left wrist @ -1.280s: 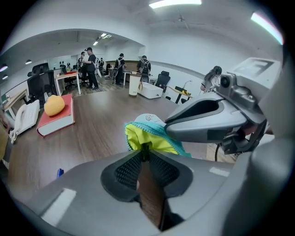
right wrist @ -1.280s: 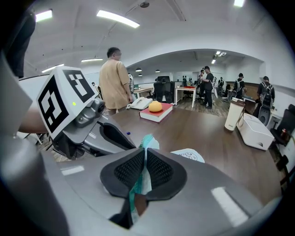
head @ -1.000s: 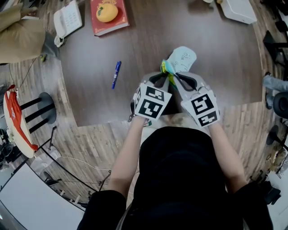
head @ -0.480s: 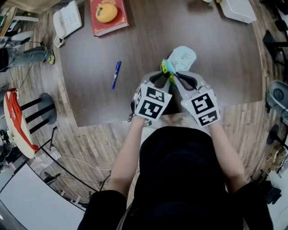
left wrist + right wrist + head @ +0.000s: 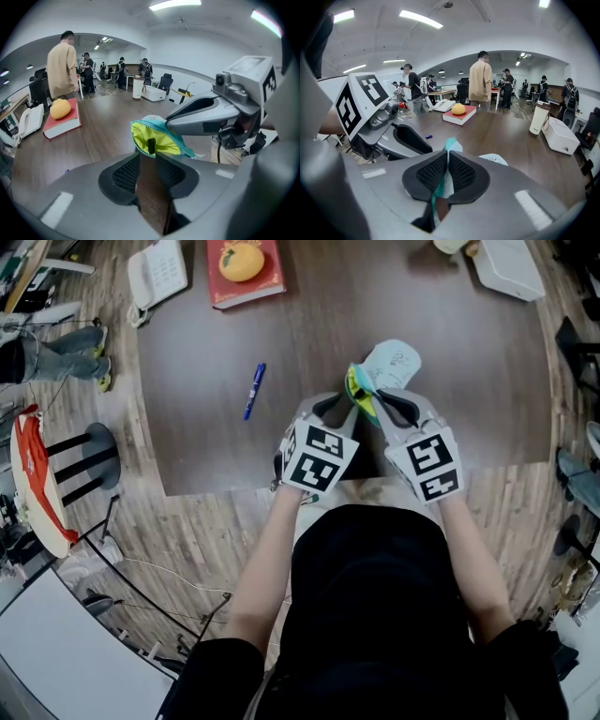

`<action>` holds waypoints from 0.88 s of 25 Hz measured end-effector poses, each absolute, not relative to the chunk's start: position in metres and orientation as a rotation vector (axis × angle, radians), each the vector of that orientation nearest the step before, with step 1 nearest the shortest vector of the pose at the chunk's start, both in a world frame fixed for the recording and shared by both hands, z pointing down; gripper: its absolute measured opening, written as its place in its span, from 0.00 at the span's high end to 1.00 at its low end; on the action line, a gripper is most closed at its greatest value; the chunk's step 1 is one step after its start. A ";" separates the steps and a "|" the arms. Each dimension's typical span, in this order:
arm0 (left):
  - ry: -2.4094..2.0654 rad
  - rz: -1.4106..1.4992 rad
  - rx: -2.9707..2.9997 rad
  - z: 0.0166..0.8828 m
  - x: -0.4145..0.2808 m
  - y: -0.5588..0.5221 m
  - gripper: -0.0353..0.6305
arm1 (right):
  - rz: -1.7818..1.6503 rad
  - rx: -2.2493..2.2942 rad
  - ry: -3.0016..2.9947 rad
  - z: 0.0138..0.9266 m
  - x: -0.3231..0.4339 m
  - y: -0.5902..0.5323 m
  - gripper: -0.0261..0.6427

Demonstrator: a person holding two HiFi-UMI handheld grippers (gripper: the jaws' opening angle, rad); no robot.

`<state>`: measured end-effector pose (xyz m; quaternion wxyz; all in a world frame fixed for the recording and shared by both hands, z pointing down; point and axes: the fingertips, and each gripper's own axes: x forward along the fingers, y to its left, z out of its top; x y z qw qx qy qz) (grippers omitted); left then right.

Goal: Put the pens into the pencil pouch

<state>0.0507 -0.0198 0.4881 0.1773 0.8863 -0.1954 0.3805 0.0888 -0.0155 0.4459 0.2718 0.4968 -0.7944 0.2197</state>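
Pencil pouch (image 5: 392, 362) rim is clamped in right gripper (image 5: 446, 176); left gripper (image 5: 149, 171) jaws have just been opened, nothing held between them

The pale mint fabric pencil pouch (image 5: 394, 360), with a teal zip and yellow-green lining, sits on the dark wooden tabletop (image 5: 309, 343), its mouth gaping open and one rim edge pinched between the right gripper (image 5: 446, 157)'s jaws. The slim blue pen (image 5: 254, 391) lies flat, slightly slanted, well apart to the pouch's left.
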 end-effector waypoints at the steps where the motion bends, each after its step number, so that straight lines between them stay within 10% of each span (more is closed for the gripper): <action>1: -0.561 1.076 2.505 0.487 0.047 -0.020 0.79 | 0.589 1.337 -2.139 0.445 0.088 -0.016 0.93; 22: -0.799 1.021 2.416 0.470 -0.036 -0.036 0.82 | 0.587 1.339 -2.122 0.444 0.068 -0.044 0.93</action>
